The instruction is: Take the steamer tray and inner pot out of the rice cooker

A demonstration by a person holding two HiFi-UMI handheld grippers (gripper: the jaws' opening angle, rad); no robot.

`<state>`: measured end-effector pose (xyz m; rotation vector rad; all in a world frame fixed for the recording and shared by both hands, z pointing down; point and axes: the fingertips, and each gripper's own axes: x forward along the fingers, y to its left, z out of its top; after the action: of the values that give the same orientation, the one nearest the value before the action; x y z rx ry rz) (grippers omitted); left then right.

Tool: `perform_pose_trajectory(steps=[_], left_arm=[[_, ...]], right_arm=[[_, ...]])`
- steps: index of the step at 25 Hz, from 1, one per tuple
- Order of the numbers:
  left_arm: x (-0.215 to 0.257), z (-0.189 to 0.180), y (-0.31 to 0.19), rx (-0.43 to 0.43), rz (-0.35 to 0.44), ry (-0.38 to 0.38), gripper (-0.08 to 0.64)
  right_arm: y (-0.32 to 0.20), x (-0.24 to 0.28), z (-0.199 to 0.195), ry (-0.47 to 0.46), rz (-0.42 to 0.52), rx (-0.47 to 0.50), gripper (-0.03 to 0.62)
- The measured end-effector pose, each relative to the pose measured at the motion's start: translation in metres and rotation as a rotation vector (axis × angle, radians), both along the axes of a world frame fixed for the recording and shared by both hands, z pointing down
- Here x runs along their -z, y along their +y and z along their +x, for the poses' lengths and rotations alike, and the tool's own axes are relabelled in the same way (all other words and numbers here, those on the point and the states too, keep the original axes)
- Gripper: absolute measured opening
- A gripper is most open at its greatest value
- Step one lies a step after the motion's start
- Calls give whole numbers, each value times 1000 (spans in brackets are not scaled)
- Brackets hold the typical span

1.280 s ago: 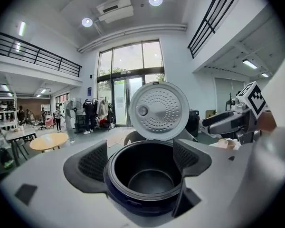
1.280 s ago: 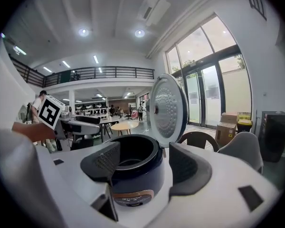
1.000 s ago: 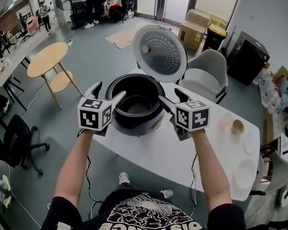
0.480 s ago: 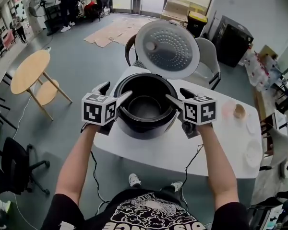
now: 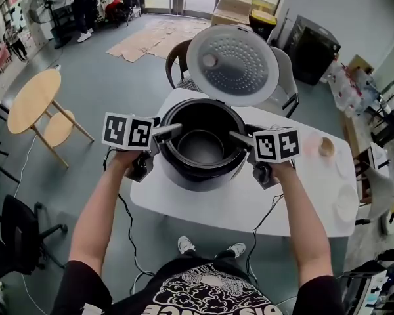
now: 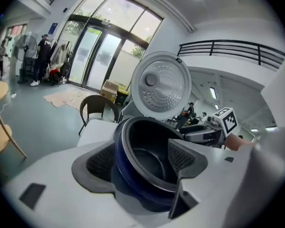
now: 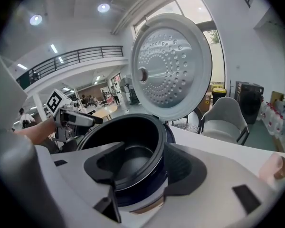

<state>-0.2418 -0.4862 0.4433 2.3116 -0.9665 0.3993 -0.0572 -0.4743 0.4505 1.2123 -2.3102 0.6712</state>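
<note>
The black rice cooker [image 5: 200, 170] stands on the white table [image 5: 217, 209] with its perforated lid [image 5: 233, 64] swung up at the back. A dark inner pot [image 5: 202, 146] sits inside; I cannot tell a separate steamer tray in it. My left gripper [image 5: 165, 134] is at the cooker's left rim. In the left gripper view its jaws [image 6: 142, 158] straddle the rim [image 6: 133, 167] and are closing, with gaps still showing. My right gripper [image 5: 240, 138] is at the right rim. Its jaws [image 7: 145, 167] are also closing, one inside the pot [image 7: 128, 158] and one outside the cooker wall.
A grey chair [image 5: 287, 77] and a dark chair [image 5: 177, 54] stand behind the table. A small cup [image 5: 326, 147] and pale plates [image 5: 348, 202] lie at the table's right end. A round wooden table [image 5: 33, 97] stands at the left. Cables hang below the table's front edge.
Both grippers have come down and inward, from beside the cooker to its rim, and now straddle it on the left and right. The cooker has not moved.
</note>
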Motion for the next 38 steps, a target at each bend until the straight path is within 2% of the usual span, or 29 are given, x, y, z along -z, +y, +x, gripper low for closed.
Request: perform_pose_trajectory(steps=[3, 8, 12, 18, 21, 23, 30, 35, 38], left_arm=[[-8, -10, 6, -42, -59, 20, 330], [-11, -9, 13, -79, -108, 3, 316], [-12, -6, 14, -83, -136, -11, 283], [-18, -10, 11, -13, -220, -20, 246], [-22, -22, 5, 52, -249, -52, 162], [-27, -28, 3, 87, -246, -91, 88], [-27, -28, 6, 106, -214, -116, 84], [-25, -27, 10, 113, -188, -96, 81], [-24, -29, 17, 115, -176, -102, 78]], right_arm=[[3, -9, -9, 7, -28, -18, 270], [11, -19, -10, 25, -91, -30, 268], [11, -22, -4, 46, -118, -54, 218], [9, -26, -5, 42, -158, -98, 204], [6, -26, -7, 59, -171, -114, 183], [7, -28, -7, 66, -171, -117, 165], [8, -27, -3, 28, -151, -164, 140], [7, -26, 1, -21, -156, -225, 118], [9, -25, 2, -128, -197, -271, 93]])
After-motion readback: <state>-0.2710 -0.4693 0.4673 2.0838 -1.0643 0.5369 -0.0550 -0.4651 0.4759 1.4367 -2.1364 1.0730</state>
